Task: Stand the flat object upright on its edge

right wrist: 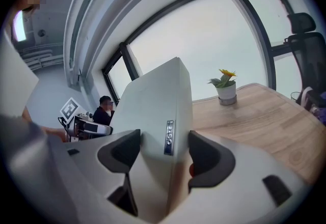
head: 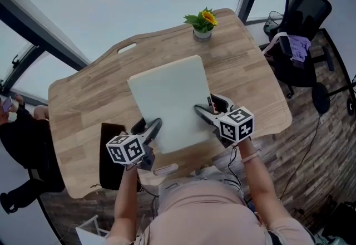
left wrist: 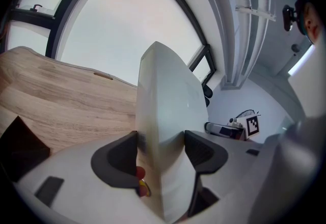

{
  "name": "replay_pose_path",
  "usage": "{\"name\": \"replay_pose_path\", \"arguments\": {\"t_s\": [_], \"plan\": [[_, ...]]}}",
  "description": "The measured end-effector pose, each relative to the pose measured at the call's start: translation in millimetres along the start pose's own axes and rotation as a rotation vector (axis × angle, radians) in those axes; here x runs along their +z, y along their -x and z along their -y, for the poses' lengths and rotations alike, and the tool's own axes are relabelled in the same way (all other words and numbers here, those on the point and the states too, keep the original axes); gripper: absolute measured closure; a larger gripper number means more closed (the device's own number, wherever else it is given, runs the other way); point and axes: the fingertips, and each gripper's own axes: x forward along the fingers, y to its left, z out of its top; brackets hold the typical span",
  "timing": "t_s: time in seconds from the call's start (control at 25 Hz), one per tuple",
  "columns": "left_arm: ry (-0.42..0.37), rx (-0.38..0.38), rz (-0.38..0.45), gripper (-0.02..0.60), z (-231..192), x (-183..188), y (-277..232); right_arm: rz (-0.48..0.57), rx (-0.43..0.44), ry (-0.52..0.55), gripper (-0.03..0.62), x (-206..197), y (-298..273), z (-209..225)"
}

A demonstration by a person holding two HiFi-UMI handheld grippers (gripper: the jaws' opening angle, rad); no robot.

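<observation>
A flat white board with rounded corners is over the middle of the wooden table. My left gripper is shut on its near left edge and my right gripper is shut on its near right edge. In the left gripper view the board fills the gap of the left gripper, both dark pads against its faces. In the right gripper view the board, with a small label on its edge, is clamped in the right gripper. Whether its far edge touches the table is hidden.
A small potted yellow flower stands at the table's far edge, beyond the board. A dark flat object lies at the near left of the table. An office chair stands to the right, and a seated person is at the left.
</observation>
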Motion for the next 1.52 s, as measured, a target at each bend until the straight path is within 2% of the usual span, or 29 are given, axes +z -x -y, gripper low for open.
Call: {"name": "replay_pose_path", "arguments": {"t_s": [0.24, 0.84, 1.32, 1.52], "plan": [[-0.044, 0.003, 0.024, 0.311, 7.5, 4.4, 2.6, 0.040, -0.018, 0.040, 0.295, 5.7, 7.8, -2.6], [-0.166, 0.021, 0.049, 0.311, 24.2, 4.1, 7.5, 0.059, -0.044, 0.141, 0.301, 8.8, 26.0, -7.3], [-0.272, 0.081, 0.087, 0.310, 28.8, 4.0, 18.9, 0.061, -0.054, 0.236, 0.307, 11.1, 28.7, -17.2], [-0.284, 0.094, 0.111, 0.310, 29.4, 5.1, 23.9, 0.076, -0.057, 0.268, 0.310, 15.0, 29.3, -22.3]]}}
